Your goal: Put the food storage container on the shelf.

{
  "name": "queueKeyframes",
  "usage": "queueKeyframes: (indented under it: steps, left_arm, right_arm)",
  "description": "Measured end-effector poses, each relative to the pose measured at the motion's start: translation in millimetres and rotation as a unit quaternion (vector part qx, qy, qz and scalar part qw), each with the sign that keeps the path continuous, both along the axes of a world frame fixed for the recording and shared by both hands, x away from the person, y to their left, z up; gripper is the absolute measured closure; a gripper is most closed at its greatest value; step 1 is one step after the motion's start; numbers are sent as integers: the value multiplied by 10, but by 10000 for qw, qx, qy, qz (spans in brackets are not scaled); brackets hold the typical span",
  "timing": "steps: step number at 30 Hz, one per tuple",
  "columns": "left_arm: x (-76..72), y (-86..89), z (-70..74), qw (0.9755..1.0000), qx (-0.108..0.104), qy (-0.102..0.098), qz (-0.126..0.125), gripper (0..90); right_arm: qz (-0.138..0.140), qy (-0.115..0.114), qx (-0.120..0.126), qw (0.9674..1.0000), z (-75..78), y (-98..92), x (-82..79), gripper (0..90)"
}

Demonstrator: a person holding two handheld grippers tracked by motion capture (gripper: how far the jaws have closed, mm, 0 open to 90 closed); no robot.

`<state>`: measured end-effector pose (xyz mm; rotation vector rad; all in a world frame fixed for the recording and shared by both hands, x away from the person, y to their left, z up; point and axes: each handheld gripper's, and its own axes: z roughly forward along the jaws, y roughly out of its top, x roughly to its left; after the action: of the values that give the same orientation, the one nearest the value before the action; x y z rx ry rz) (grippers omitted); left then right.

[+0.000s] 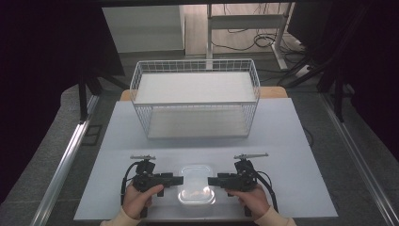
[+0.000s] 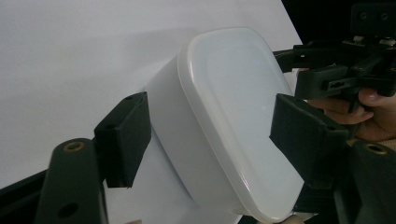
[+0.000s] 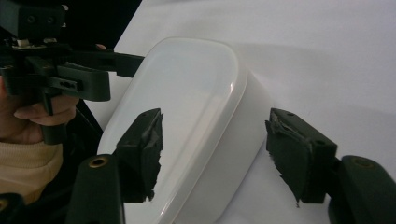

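My hands sit at the near edge of the table (image 1: 291,141), one on each gripper, and between them lies the box (image 1: 196,184) — a clear lidded plastic container, flat on the white sheet, well short of the wire basket (image 1: 195,96) behind it. The left gripper (image 1: 175,179) comes at the box from one end and the right gripper (image 1: 215,180) from the other. Both stand open: in the left gripper view the pads straddle the box (image 2: 224,126) with a gap on the side wall, and in the right gripper view the box (image 3: 187,121) sits between pads that are not yet pressing on it. The step, as I judge it, is a two-sided grasp, so I would close both together, keep the pads low on the walls rather than on the lid rim, and squeeze evenly — a smooth box could slip or tilt if one side bites first. The right pads look torn at the edges, which may weaken the hold. I cannot tell what is inside the box; something pale and orange shows faintly through the lid from above. Whether the lid is latched I cannot make out.
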<state>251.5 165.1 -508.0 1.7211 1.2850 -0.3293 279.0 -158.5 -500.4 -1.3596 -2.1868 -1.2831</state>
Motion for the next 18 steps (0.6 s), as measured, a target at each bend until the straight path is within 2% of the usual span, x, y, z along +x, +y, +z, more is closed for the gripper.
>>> queueKeyframes:
  steps: [5,6,9,10,14,18]
  left_arm:
    - [-4,-10,-51,10000,-11,85,-39,346]
    - [-1,-14,-85,9997,-113,181,-79,366]
    - [-6,-16,-101,9995,-168,249,-105,413]
    - [-4,-10,-122,9990,-288,336,-100,439]
    - [2,-11,-145,9981,-421,428,-127,508]
    - [-2,3,-146,9974,-508,510,-15,545]
  right_arm:
    - [39,86,91,9999,-28,11,-9,433]
    - [55,91,92,9999,-36,14,-15,469]
    - [32,94,141,9999,-33,4,-30,519]
    - [25,151,219,9996,-41,-7,-41,569]
    - [-9,250,310,9992,-59,-13,-44,600]
    - [-96,365,419,9984,-62,-35,-36,643]
